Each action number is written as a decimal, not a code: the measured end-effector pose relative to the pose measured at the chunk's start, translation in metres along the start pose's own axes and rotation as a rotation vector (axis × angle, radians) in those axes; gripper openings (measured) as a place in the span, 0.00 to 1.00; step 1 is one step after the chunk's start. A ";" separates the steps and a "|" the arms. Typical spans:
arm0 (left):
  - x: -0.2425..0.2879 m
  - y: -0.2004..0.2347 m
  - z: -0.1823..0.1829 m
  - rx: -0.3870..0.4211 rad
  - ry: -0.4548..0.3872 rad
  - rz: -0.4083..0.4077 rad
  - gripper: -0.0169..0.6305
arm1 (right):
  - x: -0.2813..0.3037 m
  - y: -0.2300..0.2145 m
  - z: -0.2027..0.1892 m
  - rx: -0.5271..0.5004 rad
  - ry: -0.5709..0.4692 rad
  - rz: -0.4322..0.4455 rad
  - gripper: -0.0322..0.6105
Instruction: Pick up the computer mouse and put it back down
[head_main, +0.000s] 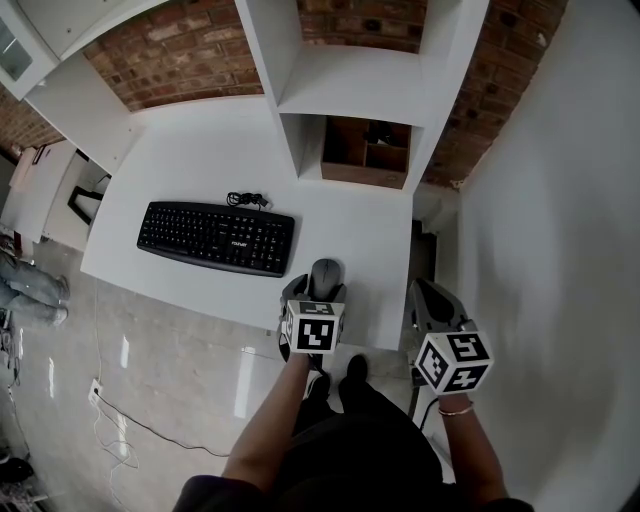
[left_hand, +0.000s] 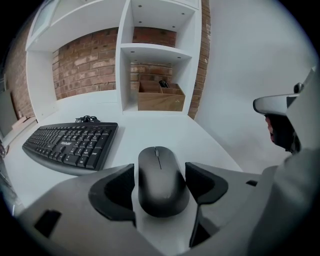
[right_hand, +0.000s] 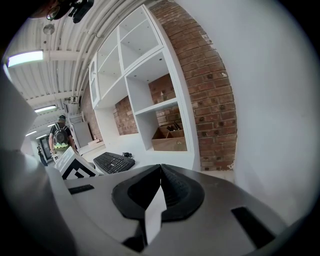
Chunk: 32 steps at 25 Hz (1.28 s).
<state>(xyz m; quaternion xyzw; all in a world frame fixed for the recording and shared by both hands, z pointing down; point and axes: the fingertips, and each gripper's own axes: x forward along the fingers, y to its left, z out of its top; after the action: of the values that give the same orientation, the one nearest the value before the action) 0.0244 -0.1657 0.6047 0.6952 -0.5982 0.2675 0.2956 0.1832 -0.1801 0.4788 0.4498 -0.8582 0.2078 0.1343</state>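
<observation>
Straddling the mouse (left_hand: 161, 180), the left gripper (head_main: 318, 292) sits low at the near edge of the white table (head_main: 200, 150). Its fingers (left_hand: 116, 192) are apart, one on each side of the mouse's rounded body. A thin strip of white table shows between each pad and the mouse, so from here I'd say they flank it without pressing on it. The mouse lies flat on the table, near the front right corner, with its scroll wheel pointing away from the person. The right gripper (right_hand: 160, 172) hangs off past the table's right edge, close to the plain white wall. Its fingers are pressed together on nothing, and it looks to have no part in this. To my eye the step in hand is the grasp itself: the reach is done and the lift is not yet begun. The next move calls for closing the fingers evenly on the mouse's sides. The shell is smooth and curved, so the pads should meet it low and square or it may squirt forward, and then a short straight lift would do. Just to the left of the mouse lies a black keyboard (head_main: 217, 237), angled a little, with its cable (head_main: 247, 199) bundled behind it. Farther back a white shelf unit (head_main: 350, 85) stands on the table with a wooden box (head_main: 365, 152) in its lower opening, and a brick wall (head_main: 170, 50) is behind that.
</observation>
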 end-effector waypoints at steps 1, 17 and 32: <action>0.001 0.000 0.000 0.003 0.004 0.002 0.49 | 0.000 -0.001 0.000 0.000 0.000 0.000 0.06; 0.010 -0.001 -0.003 -0.002 0.017 0.028 0.49 | 0.011 -0.009 0.002 0.002 0.017 0.012 0.06; -0.001 0.013 0.004 -0.011 0.010 0.046 0.49 | 0.018 -0.003 0.010 -0.026 0.012 0.062 0.06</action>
<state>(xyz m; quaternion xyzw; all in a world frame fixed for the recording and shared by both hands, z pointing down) 0.0118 -0.1694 0.6024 0.6782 -0.6140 0.2744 0.2963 0.1752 -0.1994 0.4784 0.4197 -0.8736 0.2036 0.1388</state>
